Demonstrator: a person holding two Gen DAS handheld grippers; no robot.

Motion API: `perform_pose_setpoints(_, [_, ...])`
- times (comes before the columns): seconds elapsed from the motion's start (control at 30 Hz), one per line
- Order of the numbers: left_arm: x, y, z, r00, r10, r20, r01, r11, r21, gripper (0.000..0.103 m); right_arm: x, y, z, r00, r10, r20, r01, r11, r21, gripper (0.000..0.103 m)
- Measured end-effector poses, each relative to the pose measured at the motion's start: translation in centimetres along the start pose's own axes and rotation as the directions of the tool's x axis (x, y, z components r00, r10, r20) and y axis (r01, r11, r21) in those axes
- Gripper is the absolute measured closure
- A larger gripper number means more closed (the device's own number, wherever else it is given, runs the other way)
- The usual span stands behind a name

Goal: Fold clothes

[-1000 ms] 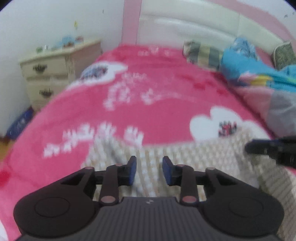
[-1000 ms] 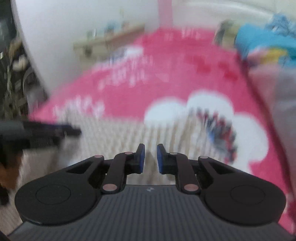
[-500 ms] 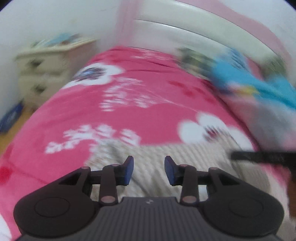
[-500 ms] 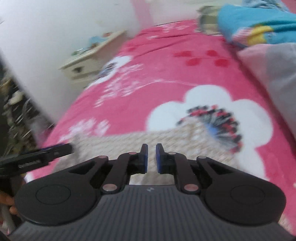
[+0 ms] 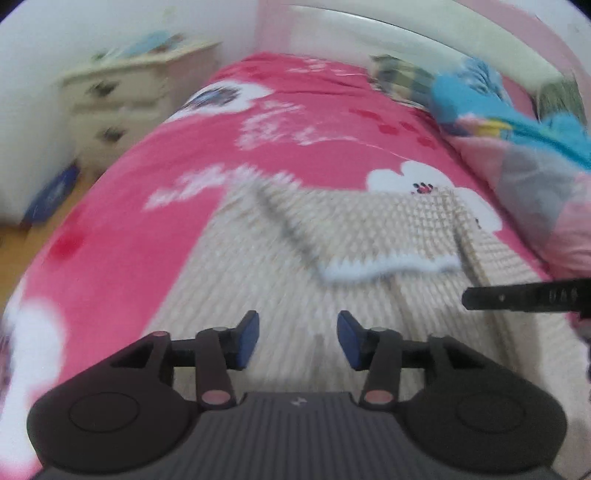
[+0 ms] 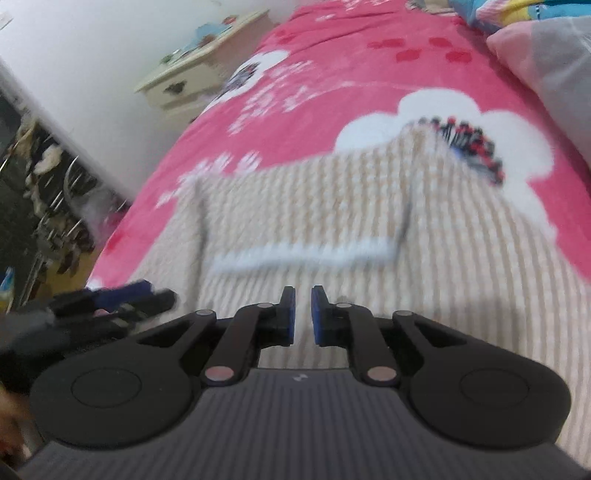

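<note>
A cream waffle-knit sweater [image 5: 332,251] lies spread on the pink flowered bedspread [image 5: 207,147]. One part with a white-blue cuff edge [image 5: 388,267] is folded across its body. My left gripper [image 5: 297,338] is open and empty, hovering over the sweater's near part. My right gripper [image 6: 303,314] hovers over the same sweater [image 6: 332,206], its jaws nearly closed with a narrow gap and nothing between them. The right gripper's fingers [image 5: 524,295] show at the right edge of the left wrist view. The left gripper's fingers [image 6: 122,295] show at the left of the right wrist view.
A cream nightstand [image 5: 125,96] stands left of the bed. A striped pillow [image 5: 402,81] and a blue and pink quilt pile [image 5: 517,147] lie at the bed's head and right side. The white and pink headboard [image 5: 406,33] is behind. Clutter [image 6: 44,192] stands by the floor at left.
Both grippers have pulled back toward the near end of the sweater, so more of it shows. The left gripper's jaws have opened wider. A cuffed part now lies folded across the sweater.
</note>
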State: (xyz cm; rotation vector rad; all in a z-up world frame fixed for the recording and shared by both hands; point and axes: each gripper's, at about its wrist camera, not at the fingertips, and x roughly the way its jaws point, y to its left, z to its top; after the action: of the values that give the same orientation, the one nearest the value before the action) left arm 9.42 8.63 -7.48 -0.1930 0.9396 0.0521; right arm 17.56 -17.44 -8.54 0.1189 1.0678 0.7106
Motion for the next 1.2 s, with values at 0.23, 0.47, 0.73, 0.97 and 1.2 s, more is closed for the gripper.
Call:
perform_pose_setpoints(0.23, [-7.7, 5.4, -9.9, 0.990, 0.065, -0.128, -0.094, 0.968, -0.231, 0.045, -1.2, 4.9, -5.7, 0.987, 0.116, -0.110, -0.124, 0.990, -0.065, 0.093])
perform_pose_setpoints(0.47, [-8.2, 7.9, -16.9, 0.973, -0.011, -0.230, -0.085, 0.911, -0.404, 0.038, 1.4, 12.0, -8.5, 0.946, 0.242, -0.217, -0.265, 0.961, -0.080, 0.072])
perform_pose_setpoints(0.73, [-7.7, 7.3, -20.3, 0.984, -0.036, -0.177, -0.042, 0.910, -0.413, 0.042, 5.6, 19.4, -9.4, 0.945, 0.166, -0.283, -0.221, 0.959, -0.175, 0.055])
perform_pose_setpoints(0.97, [-8.3, 7.4, -21.9, 0.990, -0.093, -0.108, 0.028, 0.871, -0.490, 0.067, 10.2, 25.8, -10.8, 0.954, -0.029, -0.298, -0.086, 0.926, -0.368, 0.042])
perform_pose_setpoints(1.2, [-9.9, 6.7, -22.4, 0.989, -0.148, 0.009, 0.132, 0.854, -0.502, 0.089, 11.8, 28.4, -12.4, 0.952, -0.166, -0.259, 0.006, 0.851, -0.525, 0.038])
